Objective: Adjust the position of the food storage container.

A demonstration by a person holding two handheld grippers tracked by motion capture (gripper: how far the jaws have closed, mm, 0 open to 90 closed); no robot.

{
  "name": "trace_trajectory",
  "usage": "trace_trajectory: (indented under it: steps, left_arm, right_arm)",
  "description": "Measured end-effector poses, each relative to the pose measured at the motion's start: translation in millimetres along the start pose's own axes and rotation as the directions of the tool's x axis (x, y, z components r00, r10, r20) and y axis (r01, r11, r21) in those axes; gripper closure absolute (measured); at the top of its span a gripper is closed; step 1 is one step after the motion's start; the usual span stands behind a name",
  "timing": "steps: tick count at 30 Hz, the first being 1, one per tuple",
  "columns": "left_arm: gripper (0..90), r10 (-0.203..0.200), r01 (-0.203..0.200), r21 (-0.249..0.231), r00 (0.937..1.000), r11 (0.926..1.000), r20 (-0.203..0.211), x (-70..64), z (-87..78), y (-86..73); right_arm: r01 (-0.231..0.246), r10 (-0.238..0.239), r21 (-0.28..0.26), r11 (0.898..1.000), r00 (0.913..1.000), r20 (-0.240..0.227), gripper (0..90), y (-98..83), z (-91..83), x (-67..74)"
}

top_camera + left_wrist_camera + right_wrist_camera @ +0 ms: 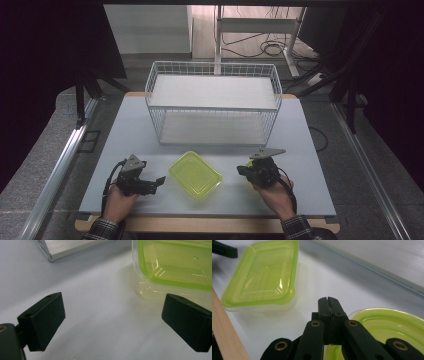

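both tongs sat low over the table [300,150] on our side of the wire basket [212,102]. between them lay the rectangular green-lidded container [195,175], resting flat just in front of the basket.

we judged the step in hand to be picking up a container to move it, perhaps into the basket. to do that well, we thought the left gripper [159,180] should slide in level until one pad passed over the lid's rim and the other came under or against the clear wall, then close gently: thin plastic like this would flex and could pop its lid or skid on the smooth top (a slow squeeze seemed safer than a quick one). a grip near a corner would probably tilt the box, so the middle of a long side looked better.

the left gripper's jaws stood wide apart in the left gripper view, with bare table between them. the near corner of the container [172,265] sat just beyond the right-hand pad, and we could not tell whether it touched.

the right gripper [329,305] had its jaws pressed fully together on nothing. just beside and partly beneath it lay a second green lid [387,325], rounded at the edge. whether the linkage rested on it we could not tell.
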State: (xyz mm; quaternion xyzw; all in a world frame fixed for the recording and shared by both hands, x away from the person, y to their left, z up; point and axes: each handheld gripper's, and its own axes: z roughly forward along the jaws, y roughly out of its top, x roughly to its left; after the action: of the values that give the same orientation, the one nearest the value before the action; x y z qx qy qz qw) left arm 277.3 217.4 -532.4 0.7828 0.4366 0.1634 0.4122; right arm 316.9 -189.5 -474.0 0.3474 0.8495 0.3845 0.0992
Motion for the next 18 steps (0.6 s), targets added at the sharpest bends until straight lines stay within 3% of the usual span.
trace_trajectory:
  steps: [6,18]
  left_arm:
    - [4.9,-0.002,0.002,0.0,1.0,1.0,0.001,0.4,-0.4,0.0]
    - [4.8,0.016,-0.016,0.008,0.9998,0.9998,-0.011,-0.8,0.4,-0.3]
  right_arm:
    - [0.001,-0.001,0.017,1.0,0.9999,0.017,89.4,-2.6,2.4,-2.3]
    - [-0.041,0.039,0.011,0.999,0.9947,0.095,89.4,-16.5,-16.7,-23.2]
